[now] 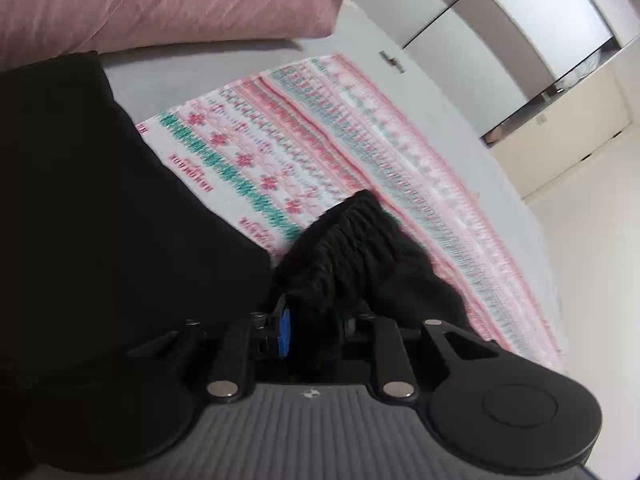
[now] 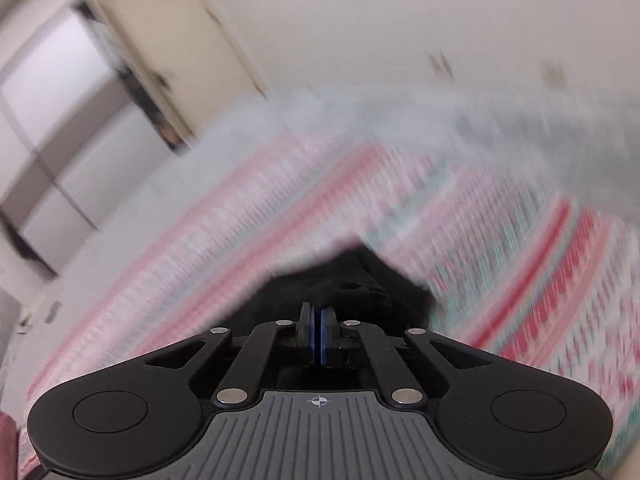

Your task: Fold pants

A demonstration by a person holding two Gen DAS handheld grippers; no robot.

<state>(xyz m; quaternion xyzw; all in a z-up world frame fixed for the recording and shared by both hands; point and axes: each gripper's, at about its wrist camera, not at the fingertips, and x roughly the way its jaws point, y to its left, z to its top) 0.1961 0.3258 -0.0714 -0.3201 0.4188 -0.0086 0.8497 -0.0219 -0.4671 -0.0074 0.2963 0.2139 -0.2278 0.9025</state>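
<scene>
The black pants [image 1: 100,200] lie on a patterned blanket on the bed, a large dark mass at the left of the left wrist view. Their gathered waistband [image 1: 344,248] bunches up over my left gripper [image 1: 316,320]. Its jaws stand apart, and the blue pad [image 1: 284,332] shows bare below the cloth that lies loosely between the fingers. In the blurred right wrist view, my right gripper [image 2: 319,320] has its blue pads pressed together. A fold of the black pants [image 2: 352,284] sits right at its tips and stays sharp against the smeared blanket, so it looks pinched there.
A pink, white and teal patterned blanket [image 1: 320,140] covers the grey mattress [image 1: 360,32]. A pink pillow [image 1: 160,4] lies at the bed's head. Mirrored wardrobe doors [image 1: 520,20] and a cream wall [image 2: 400,20] stand past the bed's edge.
</scene>
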